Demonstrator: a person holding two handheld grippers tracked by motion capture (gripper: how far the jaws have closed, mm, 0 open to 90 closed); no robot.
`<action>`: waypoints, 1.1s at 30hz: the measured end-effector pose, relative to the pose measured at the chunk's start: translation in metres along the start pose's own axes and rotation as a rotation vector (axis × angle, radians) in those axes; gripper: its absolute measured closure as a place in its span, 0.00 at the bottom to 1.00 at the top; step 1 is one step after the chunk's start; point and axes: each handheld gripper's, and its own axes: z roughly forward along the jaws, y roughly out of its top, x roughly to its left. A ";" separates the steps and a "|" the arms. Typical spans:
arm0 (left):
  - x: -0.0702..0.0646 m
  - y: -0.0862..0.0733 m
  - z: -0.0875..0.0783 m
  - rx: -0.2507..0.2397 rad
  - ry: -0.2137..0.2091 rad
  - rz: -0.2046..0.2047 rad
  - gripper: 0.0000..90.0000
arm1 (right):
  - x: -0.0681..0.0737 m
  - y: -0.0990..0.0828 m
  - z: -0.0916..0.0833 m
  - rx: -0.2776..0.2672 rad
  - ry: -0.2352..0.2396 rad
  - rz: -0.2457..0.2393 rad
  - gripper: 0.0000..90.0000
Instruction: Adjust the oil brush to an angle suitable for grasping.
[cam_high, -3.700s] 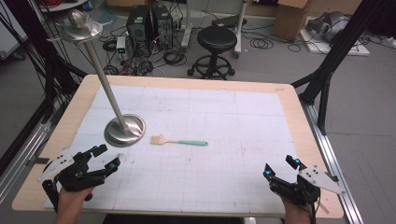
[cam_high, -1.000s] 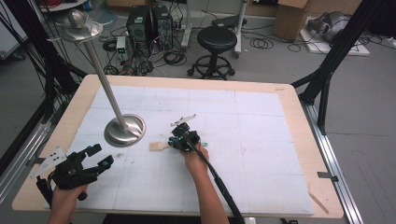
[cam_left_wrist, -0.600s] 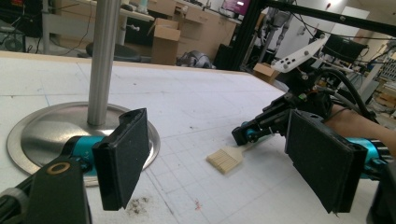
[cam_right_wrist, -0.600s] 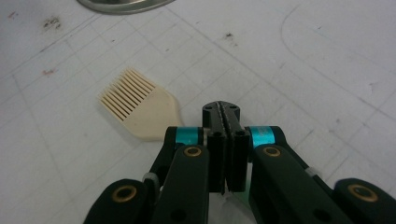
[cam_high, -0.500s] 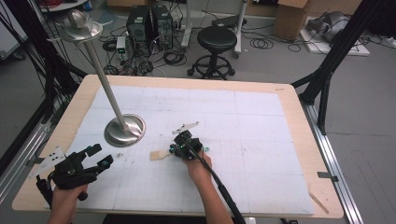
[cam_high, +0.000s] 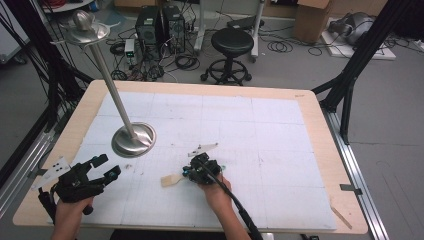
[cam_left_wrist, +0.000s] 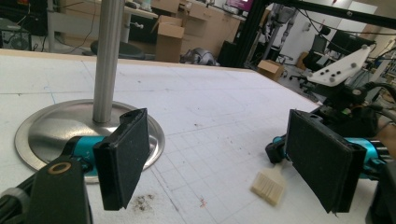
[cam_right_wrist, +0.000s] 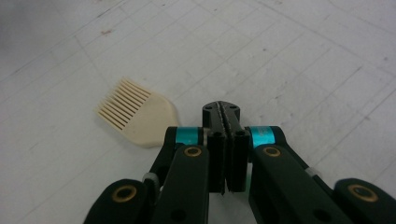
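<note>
We see the right gripper near the middle of the table, its jaws pressed flat together in the right gripper view, and we cannot tell whether anything is caught between them. Just beside it lies a cream brush with its bristled head flat on the sheet; its handle runs under the jaws and is hidden there, while a bit of green shows past the gripper in the high view. The left gripper sits near the front left corner of the table with its jaws spread wide and nothing between them; its left gripper view looks across the sheet at the brush head and the other gripper beyond. Behind it a metal stand rests on its round base, the pole leaning away to a dish at the top. The table has a pale wooden border around a white gridded sheet, marked with small dark specks and smudges near the stand. Beyond the table the grey floor carries a black stool, computer towers, tangled cables and cardboard boxes, with black frame legs on both sides.
</note>
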 end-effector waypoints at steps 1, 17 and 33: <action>0.000 0.000 0.000 0.003 -0.001 0.005 0.25 | 0.001 -0.002 -0.001 -0.003 0.006 0.002 0.99; -0.003 -0.001 0.003 0.021 0.001 0.018 0.25 | -0.059 -0.043 -0.078 -0.091 -0.243 0.086 0.98; -0.003 -0.002 0.004 0.034 0.002 0.027 0.25 | -0.065 -0.055 -0.069 -0.082 -0.247 0.083 0.99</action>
